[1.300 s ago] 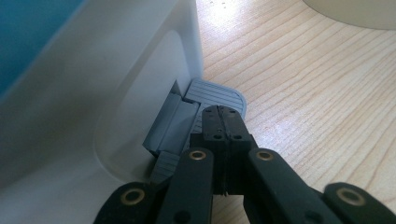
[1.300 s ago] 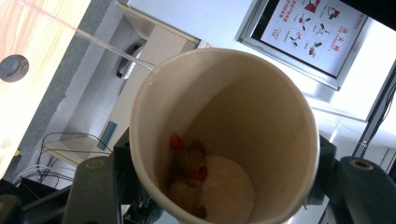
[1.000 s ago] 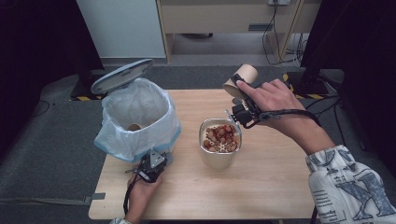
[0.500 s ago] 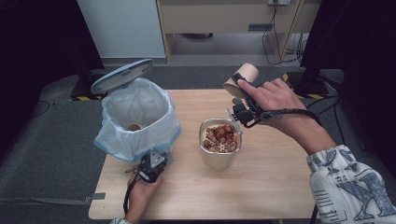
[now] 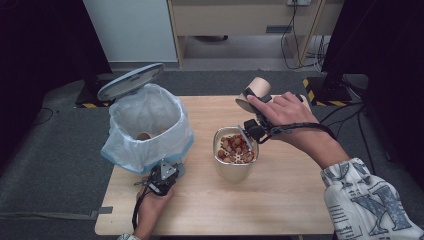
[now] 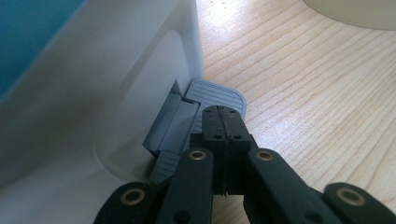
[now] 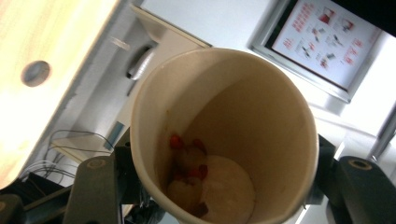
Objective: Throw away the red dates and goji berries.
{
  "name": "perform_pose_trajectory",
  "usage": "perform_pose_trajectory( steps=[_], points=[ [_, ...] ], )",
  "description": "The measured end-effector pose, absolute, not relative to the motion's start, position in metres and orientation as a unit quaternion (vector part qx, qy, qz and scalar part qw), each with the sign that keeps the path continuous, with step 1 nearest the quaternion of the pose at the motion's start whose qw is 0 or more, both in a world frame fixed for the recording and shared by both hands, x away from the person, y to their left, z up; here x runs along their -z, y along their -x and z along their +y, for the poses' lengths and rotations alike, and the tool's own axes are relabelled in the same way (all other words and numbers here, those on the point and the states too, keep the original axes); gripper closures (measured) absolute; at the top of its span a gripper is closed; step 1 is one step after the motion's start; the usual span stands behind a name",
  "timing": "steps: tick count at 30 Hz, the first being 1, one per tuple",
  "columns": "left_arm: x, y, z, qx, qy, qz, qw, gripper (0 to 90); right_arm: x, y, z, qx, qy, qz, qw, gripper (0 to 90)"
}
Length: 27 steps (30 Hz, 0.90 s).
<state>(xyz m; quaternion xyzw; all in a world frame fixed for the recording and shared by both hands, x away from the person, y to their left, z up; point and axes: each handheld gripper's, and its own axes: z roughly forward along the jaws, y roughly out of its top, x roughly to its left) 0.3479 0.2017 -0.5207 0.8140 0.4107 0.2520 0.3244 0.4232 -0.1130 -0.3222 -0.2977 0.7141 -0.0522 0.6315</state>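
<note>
A paper cup (image 7: 224,135) is clamped between the jaws of the right gripper (image 5: 254,131) and held tipped beside the metal container (image 5: 235,160) of nuts and dried fruit on the table (image 5: 300,200). A few pieces are seen clinging at the cup's bottom, so the emptying seems nearly done. The left gripper (image 6: 224,123), jaws together, is pressed on the pedal (image 6: 217,95) of the bin (image 5: 147,127), whose lid (image 5: 131,81) is raised. Perhaps a cup already lies inside.
</note>
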Motion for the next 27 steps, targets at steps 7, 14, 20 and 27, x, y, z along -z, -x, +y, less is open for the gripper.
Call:
perform_pose_trajectory(
  steps=[7,14,20,27],
  points=[
    [0.521,-0.348,0.201,-0.252,-0.814,0.411,0.324,89.5,0.327,-0.425,-0.118,0.068,0.303,0.716,0.626,37.0],
    [0.521,-0.348,0.202,-0.252,-0.814,0.411,0.325,89.5,0.353,-0.422,-0.107,0.081,0.340,0.724,0.594,37.1],
    [0.521,-0.348,0.202,-0.252,-0.814,0.410,0.324,89.5,0.335,-0.422,-0.112,0.070,0.326,0.721,0.608,37.1],
    [0.521,-0.348,0.202,-0.252,-0.813,0.411,0.326,89.5,0.339,-0.421,-0.110,0.067,0.328,0.722,0.605,37.1]
  ],
)
